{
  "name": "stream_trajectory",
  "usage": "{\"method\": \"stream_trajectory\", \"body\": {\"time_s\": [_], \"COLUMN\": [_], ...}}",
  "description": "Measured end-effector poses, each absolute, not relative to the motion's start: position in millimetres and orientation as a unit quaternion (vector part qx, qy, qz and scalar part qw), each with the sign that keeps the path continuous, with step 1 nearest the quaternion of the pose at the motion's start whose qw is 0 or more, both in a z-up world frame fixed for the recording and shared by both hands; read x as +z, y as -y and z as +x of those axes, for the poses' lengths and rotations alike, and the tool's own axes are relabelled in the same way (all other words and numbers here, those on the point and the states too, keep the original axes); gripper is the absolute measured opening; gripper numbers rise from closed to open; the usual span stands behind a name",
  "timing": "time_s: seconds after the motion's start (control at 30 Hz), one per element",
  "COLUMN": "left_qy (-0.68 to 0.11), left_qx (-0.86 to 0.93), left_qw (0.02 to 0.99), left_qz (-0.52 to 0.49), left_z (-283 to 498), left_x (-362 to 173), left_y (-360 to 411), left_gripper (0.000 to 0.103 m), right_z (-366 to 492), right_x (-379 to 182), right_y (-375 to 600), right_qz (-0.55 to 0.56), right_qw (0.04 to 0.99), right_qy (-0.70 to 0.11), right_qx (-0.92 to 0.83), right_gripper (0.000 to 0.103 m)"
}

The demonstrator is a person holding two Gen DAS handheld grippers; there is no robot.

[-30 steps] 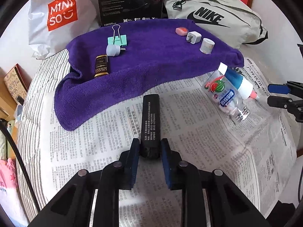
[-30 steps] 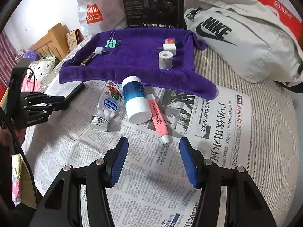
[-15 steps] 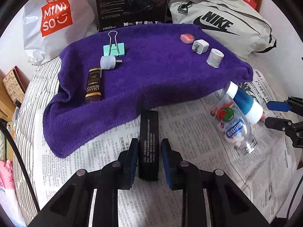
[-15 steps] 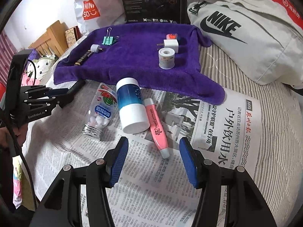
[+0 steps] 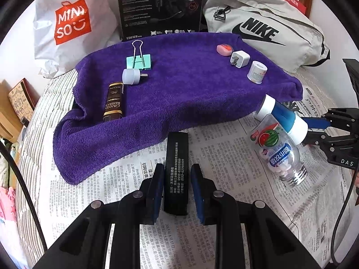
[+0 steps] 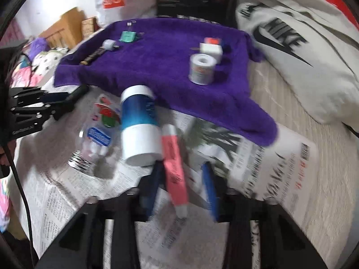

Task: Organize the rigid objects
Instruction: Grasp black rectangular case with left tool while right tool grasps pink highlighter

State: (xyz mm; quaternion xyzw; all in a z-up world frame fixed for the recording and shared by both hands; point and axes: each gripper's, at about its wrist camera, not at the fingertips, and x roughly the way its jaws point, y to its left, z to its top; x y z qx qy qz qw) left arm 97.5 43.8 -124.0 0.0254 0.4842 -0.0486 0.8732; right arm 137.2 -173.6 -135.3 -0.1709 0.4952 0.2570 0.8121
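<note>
My left jaws (image 5: 176, 186) pinch a flat black bar (image 5: 176, 170) at its near end; the bar lies on the newspaper (image 5: 224, 157), its far tip touching the purple towel (image 5: 179, 89) edge at 12 o'clock. My right jaws (image 6: 181, 186) are closing with a pink marker (image 6: 174, 168) between them; the view is blurred and I cannot tell whether the pads touch it yet. Blue-and-white bottle (image 6: 139, 127) lies just beside the marker at 10 o'clock, a clear candy bottle (image 6: 96, 134) beyond it.
</note>
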Motion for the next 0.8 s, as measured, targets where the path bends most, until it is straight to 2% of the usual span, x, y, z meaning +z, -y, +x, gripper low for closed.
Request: {"method": "stream_trajectory", "body": {"time_s": [0.47, 0.8], "left_qy": [-0.430, -0.430], "left_qx": [-0.031, -0.028], "left_qw": [0.902, 0.902], "left_qz": [0.010, 0.013], "left_z": [82, 82], "left_x": [-127, -127], "left_y": [-44, -44], "left_gripper": [0.024, 0.024], "right_z": [118, 118], "right_x": [-140, -141], "right_y": [187, 188], "right_qz": [-0.139, -0.136], "right_qw": [0.857, 0.858], "right_qy": [-0.419, -0.416], "right_qx": [0.268, 0.269], "right_gripper": [0.033, 0.033]}}
